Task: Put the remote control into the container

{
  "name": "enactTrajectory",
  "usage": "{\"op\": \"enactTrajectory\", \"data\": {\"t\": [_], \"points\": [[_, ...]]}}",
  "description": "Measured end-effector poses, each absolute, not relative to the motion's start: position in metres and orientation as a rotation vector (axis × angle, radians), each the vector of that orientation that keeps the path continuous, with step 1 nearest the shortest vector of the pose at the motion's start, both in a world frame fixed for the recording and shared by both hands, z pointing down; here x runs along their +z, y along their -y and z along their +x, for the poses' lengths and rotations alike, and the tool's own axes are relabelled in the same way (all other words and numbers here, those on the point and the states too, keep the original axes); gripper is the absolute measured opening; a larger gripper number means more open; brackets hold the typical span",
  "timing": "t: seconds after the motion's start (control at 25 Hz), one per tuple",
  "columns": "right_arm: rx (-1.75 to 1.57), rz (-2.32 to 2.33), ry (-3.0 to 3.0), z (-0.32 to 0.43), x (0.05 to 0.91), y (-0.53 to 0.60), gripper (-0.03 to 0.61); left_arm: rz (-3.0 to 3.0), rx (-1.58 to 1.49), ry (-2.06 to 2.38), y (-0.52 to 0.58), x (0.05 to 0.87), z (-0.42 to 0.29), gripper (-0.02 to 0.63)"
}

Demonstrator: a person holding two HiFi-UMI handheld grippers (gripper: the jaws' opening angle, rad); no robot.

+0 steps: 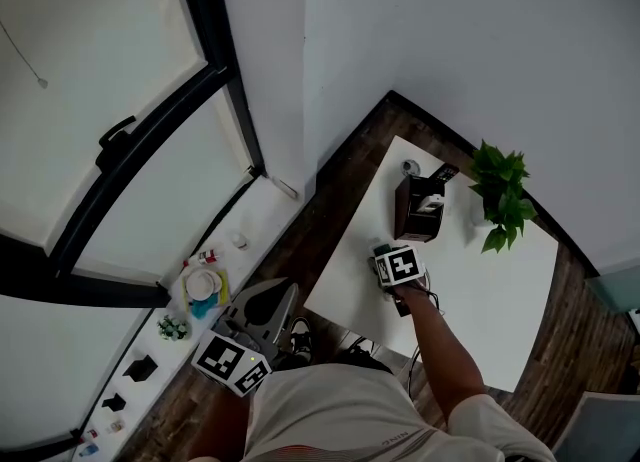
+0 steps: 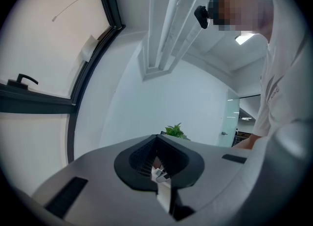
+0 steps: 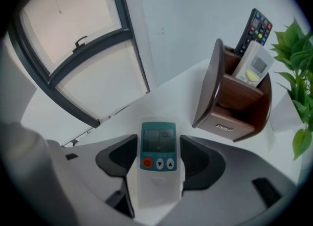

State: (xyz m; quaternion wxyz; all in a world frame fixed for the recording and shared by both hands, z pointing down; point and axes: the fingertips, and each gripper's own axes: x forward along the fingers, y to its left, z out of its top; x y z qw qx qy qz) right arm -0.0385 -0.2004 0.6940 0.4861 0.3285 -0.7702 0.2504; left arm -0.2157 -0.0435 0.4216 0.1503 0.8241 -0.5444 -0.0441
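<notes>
Right gripper [image 3: 157, 142]: stands wide, tilts steeply down over the table [image 3: 168, 90], straddles the remote [image 3: 158, 159]. Leaves a thin gap on each side between jaw and remote, so grips nothing.

Remote: lies flat on the white top, lengthwise between the jaws, face up. Shows a teal head with a screen, an orange button and two arrow buttons, and a white lower body. Sits near the container [image 3: 237, 107] but apart from it, not inside.

Container: brown wood, upright, up and to the right of the remote in the right gripper view. Holds a black remote [image 3: 255, 28], upright at the back, and a white remote [image 3: 254, 66] leaning in front of it.

Plant [image 3: 297, 68]: stands just beside the container, on its right.

Arm [image 1: 445, 350]: reaches from the body to the right gripper, above the near part of the table in the head view.

Left gripper [image 2: 157, 164]: jaws closed together, nothing between them. Hangs low at the person's left, off the table, pointing level toward the wall and window [image 2: 44, 44].

Sill [image 1: 150, 350]: runs under the window at the left of the head view and carries several small things, too small to tell.
</notes>
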Motion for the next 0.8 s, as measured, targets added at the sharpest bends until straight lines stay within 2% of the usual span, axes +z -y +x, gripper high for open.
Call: {"op": "enactTrajectory", "data": {"t": [0.52,0.8], "points": [[0.514,1.266,2.471,0.014,0.527,0.245,0.282,2.448,-0.092,1.465,0.069,0.416,-0.179,0.008],[0.361,1.540,2.638,0.036,0.495,0.284,0.282,2.441,-0.036,1.432,0.078,0.421,-0.171,0.008]]}}
